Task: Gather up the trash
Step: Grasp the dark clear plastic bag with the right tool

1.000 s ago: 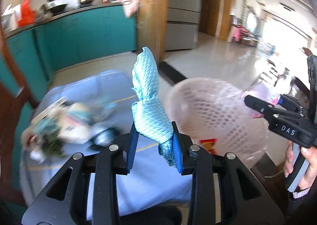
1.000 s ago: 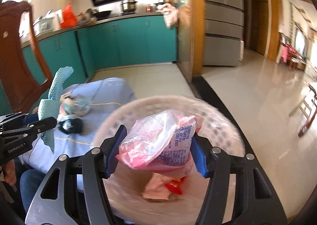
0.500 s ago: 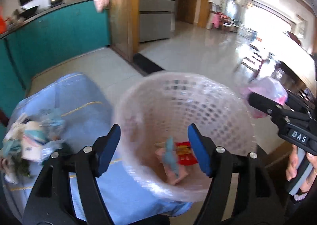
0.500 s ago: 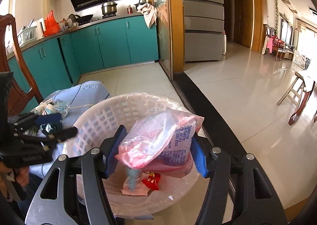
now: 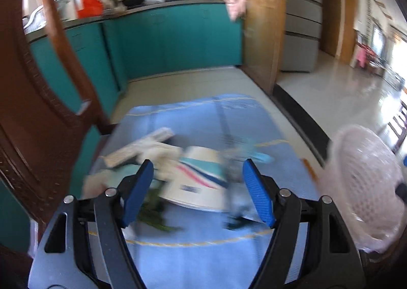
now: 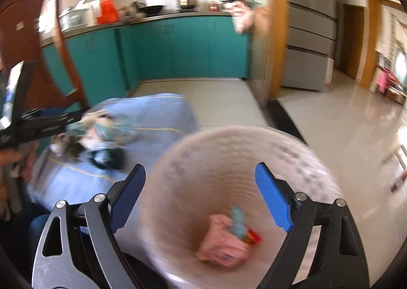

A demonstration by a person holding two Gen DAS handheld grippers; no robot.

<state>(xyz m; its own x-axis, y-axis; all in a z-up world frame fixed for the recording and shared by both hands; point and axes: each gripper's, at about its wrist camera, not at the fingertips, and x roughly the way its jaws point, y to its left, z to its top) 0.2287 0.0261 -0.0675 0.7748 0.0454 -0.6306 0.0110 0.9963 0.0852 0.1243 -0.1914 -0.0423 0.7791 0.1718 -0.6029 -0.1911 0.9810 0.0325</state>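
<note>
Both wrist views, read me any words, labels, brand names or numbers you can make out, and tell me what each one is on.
None can be read; both views are motion-blurred.
Paper bowl: a small dark printed patch, blurred.
Pink bag in the basket: print too blurred.
Red wrapper beside it: too small.
Fridge: a sticker near the top, too small.
Left gripper: no legible marking.

One pink mesh basket [image 6: 254, 161] sits at the lower centre of the right wrist view. It holds three items: one pink bag [image 6: 221, 245], one teal cloth [image 6: 237, 222] and one red wrapper [image 6: 253, 238]. One blue-covered table [image 5: 203, 258] carries one blurred trash pile [image 5: 178, 174], perhaps five or six pieces. One wooden chair [image 5: 38, 111] stands at left.
</note>
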